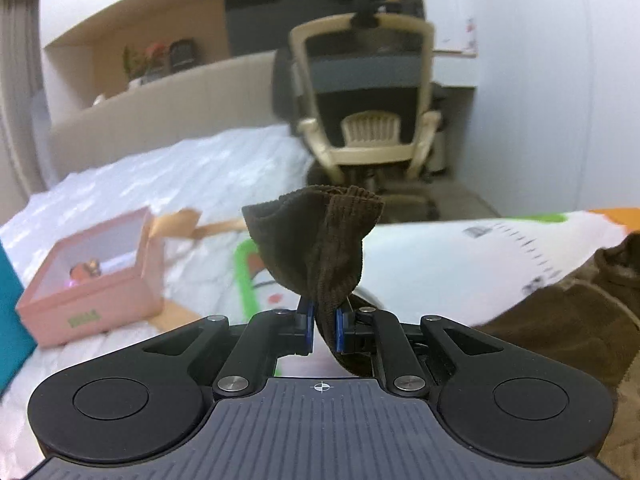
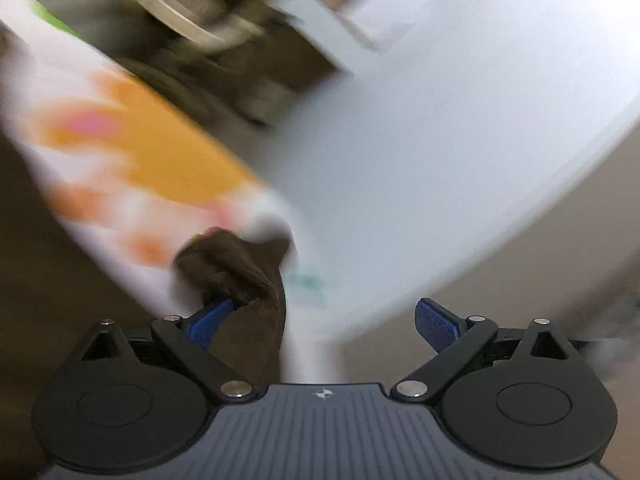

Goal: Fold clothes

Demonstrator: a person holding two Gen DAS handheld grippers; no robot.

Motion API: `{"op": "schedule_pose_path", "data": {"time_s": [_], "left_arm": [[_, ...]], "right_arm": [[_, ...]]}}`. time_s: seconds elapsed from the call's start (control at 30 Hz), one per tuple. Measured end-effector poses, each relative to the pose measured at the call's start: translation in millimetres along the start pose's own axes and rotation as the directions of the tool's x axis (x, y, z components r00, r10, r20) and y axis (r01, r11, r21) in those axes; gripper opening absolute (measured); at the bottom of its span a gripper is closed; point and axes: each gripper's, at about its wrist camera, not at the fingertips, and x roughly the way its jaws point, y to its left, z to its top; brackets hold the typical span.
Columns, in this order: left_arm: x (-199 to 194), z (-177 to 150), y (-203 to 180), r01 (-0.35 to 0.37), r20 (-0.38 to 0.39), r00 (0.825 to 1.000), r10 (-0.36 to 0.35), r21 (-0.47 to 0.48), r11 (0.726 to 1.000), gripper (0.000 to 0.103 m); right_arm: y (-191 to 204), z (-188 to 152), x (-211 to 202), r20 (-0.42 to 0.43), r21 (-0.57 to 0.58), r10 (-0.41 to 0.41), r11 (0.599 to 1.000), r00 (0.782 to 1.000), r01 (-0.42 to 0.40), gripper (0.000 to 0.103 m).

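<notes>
Two grippers, one brown garment, and I'm working from the left. My left gripper [image 1: 324, 326] is clenched on a bunched corner of the brown garment [image 1: 320, 248], lifted clear above the white printed mat [image 1: 460, 264], with the pink box [image 1: 92, 280] off to the side on the bed. Over to the right: my right gripper [image 2: 324, 320] stands wide apart, gripping nothing, cloth merely draped against its left pad [image 2: 210, 322]. That view is badly smeared. The risk: if I close now on that loose edge, it could slide out, or I pinch the mat too and drag it.
</notes>
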Motion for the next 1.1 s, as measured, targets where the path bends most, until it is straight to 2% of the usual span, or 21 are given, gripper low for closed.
{"op": "schedule_pose_path", "data": {"time_s": [0.03, 0.07, 0.13, 0.2, 0.23, 0.27, 0.3, 0.33, 0.4, 0.43, 0.5, 0.6, 0.63, 0.7, 0.77, 0.83, 0.87, 0.97, 1.0, 1.07, 1.1], "left_arm": [[8, -2, 4, 0.009, -0.032, 0.999, -0.010, -0.026, 1.000, 0.018], [16, -3, 8, 0.016, -0.063, 0.998, -0.020, -0.052, 0.998, 0.026], [22, -9, 18, 0.068, -0.126, 0.989, -0.082, -0.113, 0.991, 0.048], [14, -17, 25, 0.164, -0.160, 0.968, -0.194, -0.185, 0.969, 0.084], [6, -20, 26, 0.200, -0.164, 0.957, -0.238, -0.218, 0.955, 0.088], [-1, -23, 27, 0.236, -0.166, 0.945, -0.281, -0.250, 0.939, 0.091], [-9, -24, 28, 0.267, -0.162, 0.934, -0.319, -0.278, 0.923, 0.093], [-16, -24, 25, 0.295, -0.151, 0.925, -0.350, -0.295, 0.909, 0.093], [-32, -20, 16, 0.359, -0.114, 0.906, -0.408, -0.306, 0.882, 0.094], [-38, -18, 11, 0.399, -0.092, 0.891, -0.444, -0.306, 0.864, 0.094], [-48, -14, 0, 0.478, -0.053, 0.855, -0.516, -0.306, 0.823, 0.097], [-48, -9, -18, 0.564, -0.028, 0.796, -0.604, -0.328, 0.758, 0.100], [-45, -10, -23, 0.576, -0.026, 0.783, -0.622, -0.348, 0.740, 0.100], [-31, -14, -33, 0.582, -0.027, 0.763, -0.646, -0.408, 0.704, 0.101], [-9, -23, -41, 0.563, -0.045, 0.751, -0.658, -0.477, 0.675, 0.101], [9, -32, -45, 0.535, -0.071, 0.749, -0.659, -0.522, 0.664, 0.101], [16, -37, -46, 0.520, -0.086, 0.751, -0.655, -0.534, 0.666, 0.101], [24, -39, -44, 0.530, -0.075, 0.758, -0.648, -0.509, 0.679, 0.101], [26, -38, -42, 0.519, -0.074, 0.775, -0.627, -0.490, 0.700, 0.101], [31, -31, -37, 0.455, -0.087, 0.837, -0.540, -0.439, 0.775, 0.101], [35, -29, -32, 0.423, -0.087, 0.862, -0.499, -0.419, 0.803, 0.101]], "right_arm": [[-13, -1, 12, -0.046, 0.040, -0.041, 0.998, 0.998, 0.043, 0.097], [-28, -2, 17, -0.087, 0.111, -0.018, 0.993, 0.996, 0.027, 0.097], [-61, -7, 5, -0.066, 0.282, 0.126, 0.954, 0.990, -0.103, 0.097], [-82, -9, -22, 0.030, 0.420, 0.318, 0.856, 0.948, -0.301, 0.101], [-91, -10, -36, 0.090, 0.476, 0.405, 0.785, 0.910, -0.397, 0.102], [-95, -9, -46, 0.148, 0.516, 0.513, 0.689, 0.845, -0.508, 0.103], [-92, -5, -53, 0.198, 0.542, 0.627, 0.571, 0.754, -0.617, 0.103], [-83, 1, -58, 0.243, 0.554, 0.731, 0.435, 0.638, -0.710, 0.103], [-59, 13, -64, 0.298, 0.561, 0.842, 0.227, 0.450, -0.796, 0.103], [-43, 21, -65, 0.317, 0.564, 0.874, 0.138, 0.368, -0.814, 0.103], [-14, 35, -60, 0.330, 0.576, 0.909, 0.020, 0.255, -0.817, 0.103], [31, 57, -45, 0.280, 0.621, 0.950, -0.072, 0.135, -0.780, 0.103], [37, 66, -44, 0.296, 0.617, 0.944, -0.075, 0.142, -0.783, 0.103], [45, 86, -44, 0.343, 0.601, 0.923, -0.073, 0.175, -0.796, 0.102], [31, 99, -41, 0.443, 0.594, 0.834, 0.001, 0.328, -0.804, 0.102], [19, 106, -32, 0.475, 0.623, 0.760, 0.065, 0.443, -0.780, 0.102], [20, 104, -28, 0.452, 0.628, 0.782, 0.063, 0.429, -0.776, 0.102], [25, 95, -15, 0.354, 0.639, 0.871, 0.040, 0.340, -0.768, 0.102], [18, 87, -18, 0.338, 0.622, 0.871, 0.077, 0.356, -0.779, 0.102], [2, 69, -26, 0.317, 0.574, 0.856, 0.169, 0.408, -0.801, 0.102], [-10, 57, -30, 0.308, 0.557, 0.834, 0.232, 0.457, -0.798, 0.102]]}}
